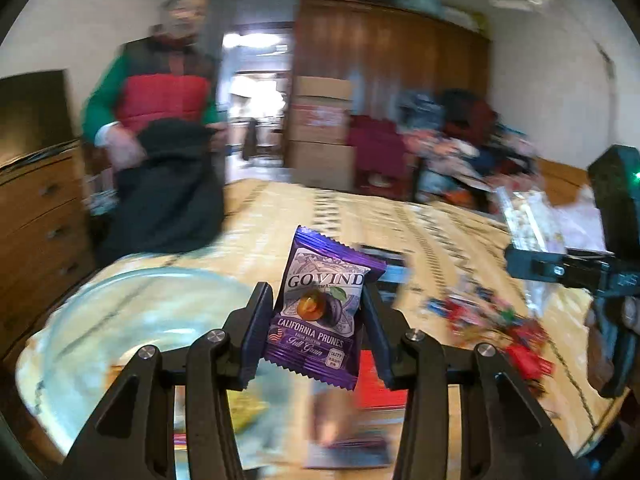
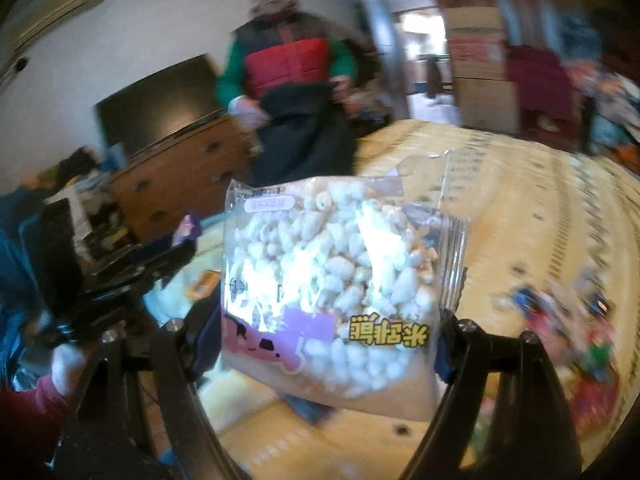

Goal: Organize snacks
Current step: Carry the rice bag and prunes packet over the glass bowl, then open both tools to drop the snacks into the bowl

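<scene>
From my left wrist, my left gripper (image 1: 318, 312) is clamped narrow on a purple prune packet (image 1: 320, 308), held upright above the bed (image 1: 360, 216) beside a glass bowl (image 1: 100, 320). From my right wrist, my right gripper (image 2: 328, 332) is spread wide, pinching a clear puffed-rice bag (image 2: 340, 280) above the bed.

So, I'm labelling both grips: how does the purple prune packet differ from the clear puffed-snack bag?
The prune packet is small, opaque purple foil; the puffed-snack bag is larger, clear, showing white puffs. The packet's print reads upright in its view; the bag's print reads upside down. The left gripper pinches narrowly; the right gripper spans wide. Both are held above the patterned bedspread.
</scene>
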